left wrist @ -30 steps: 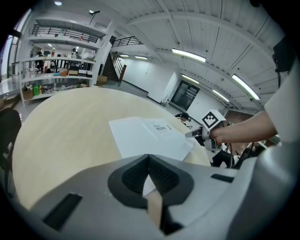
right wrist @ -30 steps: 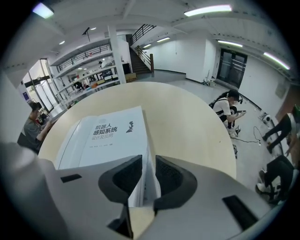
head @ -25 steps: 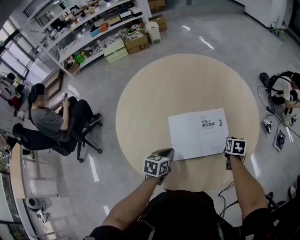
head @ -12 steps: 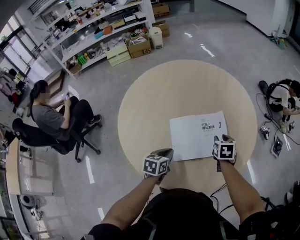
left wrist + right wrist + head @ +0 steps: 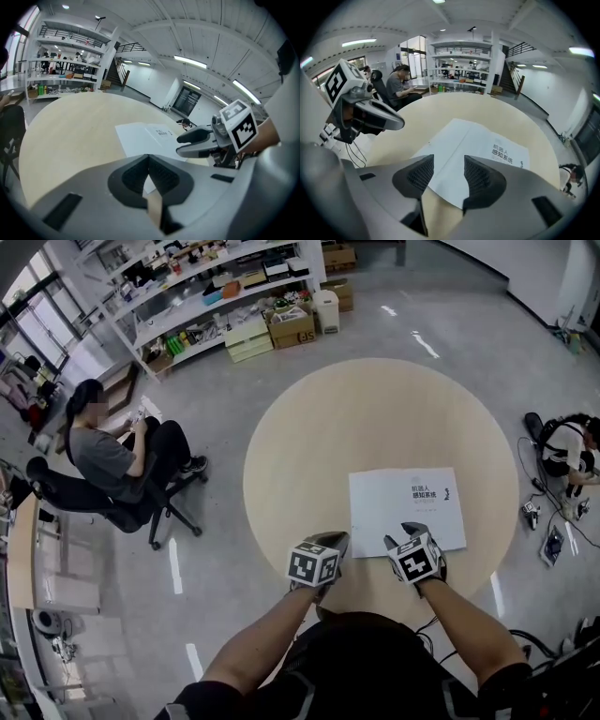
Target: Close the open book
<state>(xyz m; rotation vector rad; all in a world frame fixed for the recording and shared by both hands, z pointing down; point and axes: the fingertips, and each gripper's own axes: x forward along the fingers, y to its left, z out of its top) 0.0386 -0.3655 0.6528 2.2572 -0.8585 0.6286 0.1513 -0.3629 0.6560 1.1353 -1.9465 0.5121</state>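
Note:
The book (image 5: 408,510) lies flat on the round wooden table (image 5: 375,418), white cover with dark print facing up. My right gripper (image 5: 405,536) hovers at the book's near left corner, open. Its jaws have just been opening, and nothing sits between the pads. Through their gap in the right gripper view, the right gripper (image 5: 447,171) looks onto the book (image 5: 478,145). My left gripper (image 5: 330,542) stays shut and empty near the table's near edge, left of the book. The left gripper (image 5: 149,161) sees the book (image 5: 145,138) and the right gripper (image 5: 180,144) beyond.
A person sits on an office chair (image 5: 103,465) on the floor to the left. Shelves with boxes (image 5: 216,287) line the far wall. Another person (image 5: 567,442) crouches on the floor at the right, with cables nearby.
My right gripper has swung left from the book's near right corner to its near left corner, rolled over, and its jaws have opened. The left gripper has stayed put.

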